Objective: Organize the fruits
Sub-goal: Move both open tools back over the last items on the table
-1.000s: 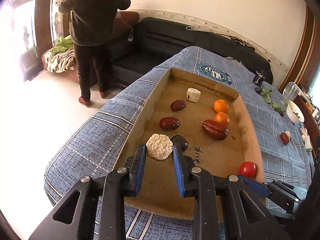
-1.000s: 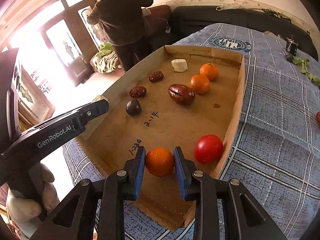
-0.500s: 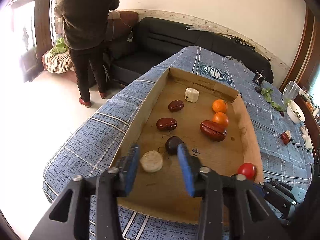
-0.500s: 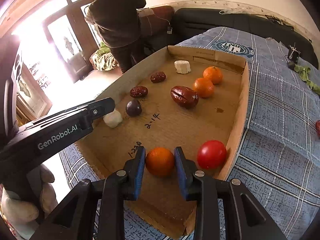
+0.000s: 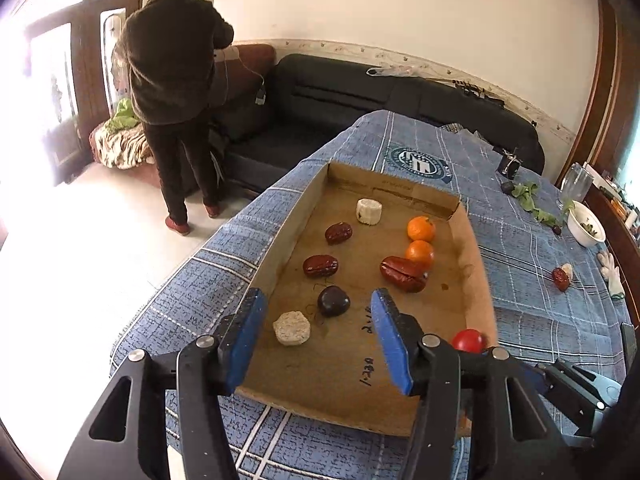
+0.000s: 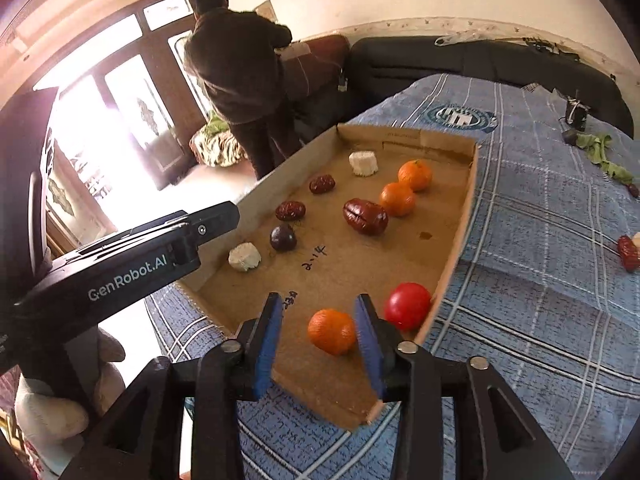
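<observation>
The left gripper is spread wide above the near end of a shallow brown cardboard tray; nothing is held between its blue-padded fingers. Seen between them on the tray floor are a pale, rough, hexagonal cake-like piece and, just beyond it, a dark purple round fruit. The two lie close together; whether they touch cannot be told.

The right gripper is also parted, with a small round orange resting on the cardboard between its fingers. The orange lies close against the right-hand pad, and a clear gap is left on the other side. Just beside that finger, near the tray's right wall, a glossy red tomato is seen.

Further along the tray, two wrinkled dark red dates are lined up beyond the purple fruit, and a white cylindrical chunk lies near the far wall. Toward the right wall a larger split red date is set touching one of two further oranges.

The tray is laid on a blue checked cloth. Well apart on that cloth, another red date and a white bowl are visible.
</observation>
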Demonstrator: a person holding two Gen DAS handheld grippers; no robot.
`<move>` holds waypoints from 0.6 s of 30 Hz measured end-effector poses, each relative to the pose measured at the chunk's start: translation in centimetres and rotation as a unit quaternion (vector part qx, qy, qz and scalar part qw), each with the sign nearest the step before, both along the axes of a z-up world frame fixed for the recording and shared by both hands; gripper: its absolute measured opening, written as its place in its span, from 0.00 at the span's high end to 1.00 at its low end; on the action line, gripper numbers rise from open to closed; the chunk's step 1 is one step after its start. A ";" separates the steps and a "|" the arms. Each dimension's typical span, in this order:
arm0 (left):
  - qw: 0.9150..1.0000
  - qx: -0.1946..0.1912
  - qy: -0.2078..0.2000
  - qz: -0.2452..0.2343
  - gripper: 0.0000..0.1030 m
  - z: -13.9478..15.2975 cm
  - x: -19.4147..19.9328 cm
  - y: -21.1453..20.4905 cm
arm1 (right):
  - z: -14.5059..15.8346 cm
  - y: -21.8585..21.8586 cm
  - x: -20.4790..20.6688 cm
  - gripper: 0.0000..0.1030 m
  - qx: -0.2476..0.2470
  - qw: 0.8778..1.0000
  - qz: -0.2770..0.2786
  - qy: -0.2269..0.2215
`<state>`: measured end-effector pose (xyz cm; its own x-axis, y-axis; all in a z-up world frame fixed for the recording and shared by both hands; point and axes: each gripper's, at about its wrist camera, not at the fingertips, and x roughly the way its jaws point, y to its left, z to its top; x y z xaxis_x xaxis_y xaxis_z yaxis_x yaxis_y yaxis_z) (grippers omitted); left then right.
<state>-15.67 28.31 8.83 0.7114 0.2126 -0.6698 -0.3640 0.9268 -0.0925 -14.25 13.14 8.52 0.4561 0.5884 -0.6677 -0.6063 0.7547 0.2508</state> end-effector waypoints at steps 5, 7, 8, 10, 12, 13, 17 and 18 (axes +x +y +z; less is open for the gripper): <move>1.000 0.015 -0.004 -0.008 0.46 0.9 -0.3 -1.4 | 0.4 -1.8 -0.2 0.54 0.016 1.000 -0.015 0.004; 1.000 0.021 -0.005 -0.011 0.46 1.2 -0.4 -2.0 | 0.4 -2.6 -0.2 0.54 0.021 1.000 -0.022 0.007; 1.000 0.022 -0.005 -0.013 0.46 1.3 -0.5 -2.2 | 0.4 -2.9 -0.3 0.54 0.023 0.999 -0.025 0.007; 0.999 0.027 -0.005 -0.018 0.46 1.6 -0.5 -2.8 | 0.6 -3.7 -0.4 0.54 0.027 0.999 -0.030 0.007; 0.999 0.032 -0.005 -0.021 0.46 1.9 -0.5 -3.3 | 0.7 -4.3 -0.6 0.54 0.030 0.999 -0.036 0.005; 0.999 0.034 -0.006 -0.023 0.46 1.9 -0.5 -3.6 | 0.9 -4.9 -0.7 0.54 0.035 0.999 -0.040 0.004; 0.998 0.043 -0.005 -0.034 0.45 2.2 -0.5 -4.9 | 0.9 -6.6 -0.6 0.54 0.046 0.997 -0.055 0.006; 0.998 0.046 -0.005 -0.036 0.45 2.3 -0.5 -5.2 | 0.9 -6.9 -0.6 0.54 0.049 0.997 -0.059 0.008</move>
